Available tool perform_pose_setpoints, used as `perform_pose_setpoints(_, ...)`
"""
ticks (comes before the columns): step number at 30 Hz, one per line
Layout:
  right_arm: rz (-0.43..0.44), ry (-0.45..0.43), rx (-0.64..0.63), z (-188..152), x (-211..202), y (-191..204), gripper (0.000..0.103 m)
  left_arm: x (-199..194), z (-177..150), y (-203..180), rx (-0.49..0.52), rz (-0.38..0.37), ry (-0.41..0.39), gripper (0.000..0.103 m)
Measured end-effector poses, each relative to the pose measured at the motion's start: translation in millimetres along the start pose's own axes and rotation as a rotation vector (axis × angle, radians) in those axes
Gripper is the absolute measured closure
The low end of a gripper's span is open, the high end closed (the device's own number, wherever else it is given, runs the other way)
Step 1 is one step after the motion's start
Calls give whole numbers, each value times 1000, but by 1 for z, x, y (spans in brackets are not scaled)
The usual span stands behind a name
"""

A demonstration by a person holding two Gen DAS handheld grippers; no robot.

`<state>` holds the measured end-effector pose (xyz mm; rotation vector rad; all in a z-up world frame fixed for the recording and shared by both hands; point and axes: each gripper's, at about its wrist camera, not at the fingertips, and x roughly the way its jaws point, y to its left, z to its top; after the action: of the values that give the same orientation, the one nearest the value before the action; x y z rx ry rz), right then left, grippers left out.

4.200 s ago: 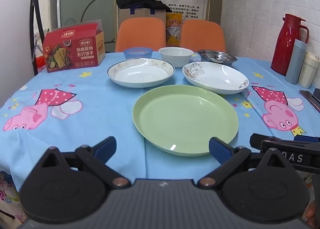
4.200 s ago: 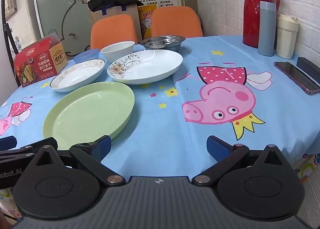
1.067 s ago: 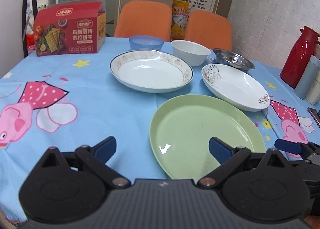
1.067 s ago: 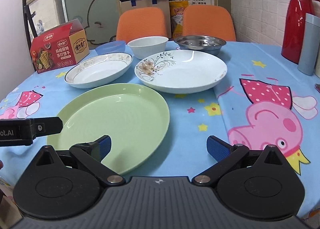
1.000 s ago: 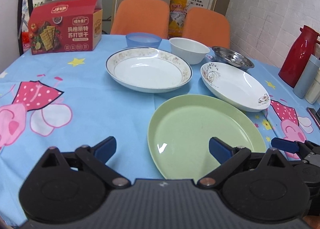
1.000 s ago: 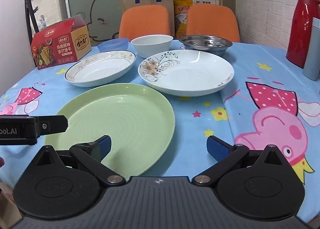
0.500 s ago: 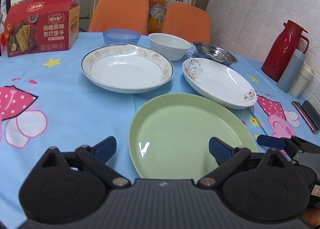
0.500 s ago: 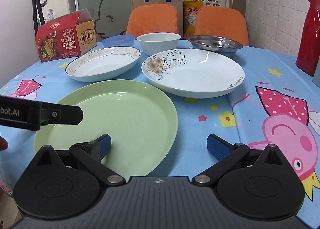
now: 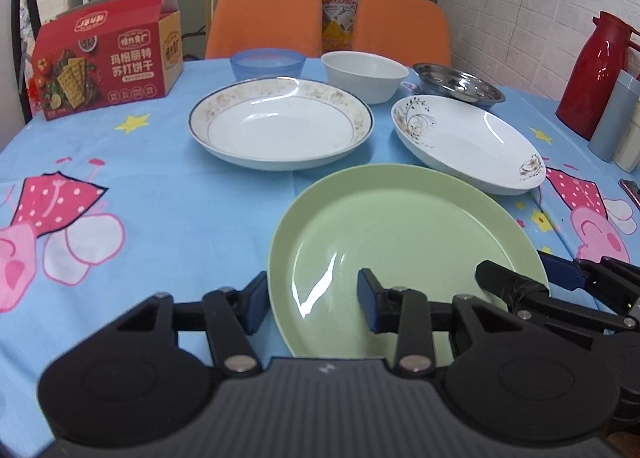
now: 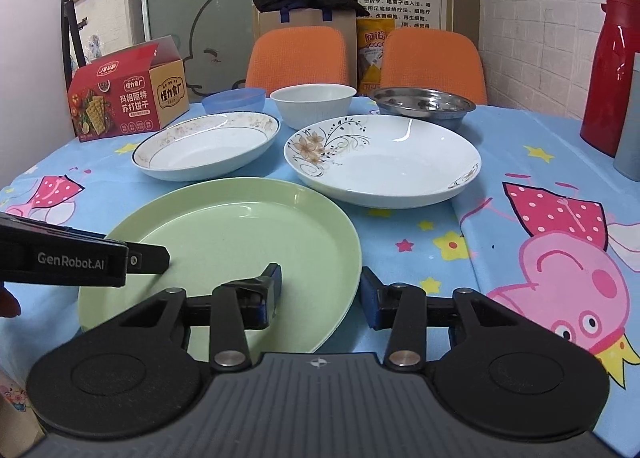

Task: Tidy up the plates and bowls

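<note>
A round table (image 9: 168,194) covered by a blue cartoon cloth is seen, with two orange chairs (image 9: 264,18) behind it. A red cracker box (image 9: 106,58) stands at its far left. Nearest the edge lies the green plate (image 9: 404,234); its near rim is straddled on the left side by the left gripper (image 9: 312,298) and on the right side by the right gripper (image 10: 320,290), each with fingers apart, one inside the plate and one outside it, nothing yet pinched. Beyond it, side by side, are set a gold-rimmed plate (image 9: 280,122) and a flowered plate (image 9: 468,142). Farther back a steel bowl (image 9: 458,86), a white bowl (image 9: 364,74) and a blue bowl (image 9: 268,64) are lined up.
</note>
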<state>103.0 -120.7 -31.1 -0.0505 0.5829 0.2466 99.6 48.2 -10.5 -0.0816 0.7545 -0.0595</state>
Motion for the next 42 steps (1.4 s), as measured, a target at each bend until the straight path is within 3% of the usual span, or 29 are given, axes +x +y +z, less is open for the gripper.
perform_pose_setpoints(3,1,-35,-27,7,-12,18,30,-21,1,21,-37,18,-27,66)
perform_pose_setpoints(9,103,-48,-75,21,-4,69,30,-40,-6,70,-70,127,-31,66)
perform_pose_setpoints(15,103,32,-96,15,20,98,30,-21,-13,92,-80,96,14,66)
perform_pose_setpoints(24,15,51,-38,16,23,97,27,-8,-2,91,-17,11,16,63)
perform_pose_setpoints(25,15,53,-32,16,24,98,25,-7,-2,92,-12,-3,17,60)
perform_pose_setpoints(26,17,51,-27,15,24,98,23,-6,-2,92,-6,-19,22,47)
perform_pose_setpoints(29,51,49,17,15,20,92,15,-9,0,95,3,-35,5,41)
perform_pose_setpoints(31,26,15,78,16,7,82,0,-15,4,101,-13,-31,-34,30)
perform_pose_setpoints(35,-56,-52,124,18,-17,64,0,-19,9,108,-48,-14,-60,29)
perform_pose_setpoints(42,-31,-21,138,6,-23,57,0,-34,-6,105,-112,23,-66,29)
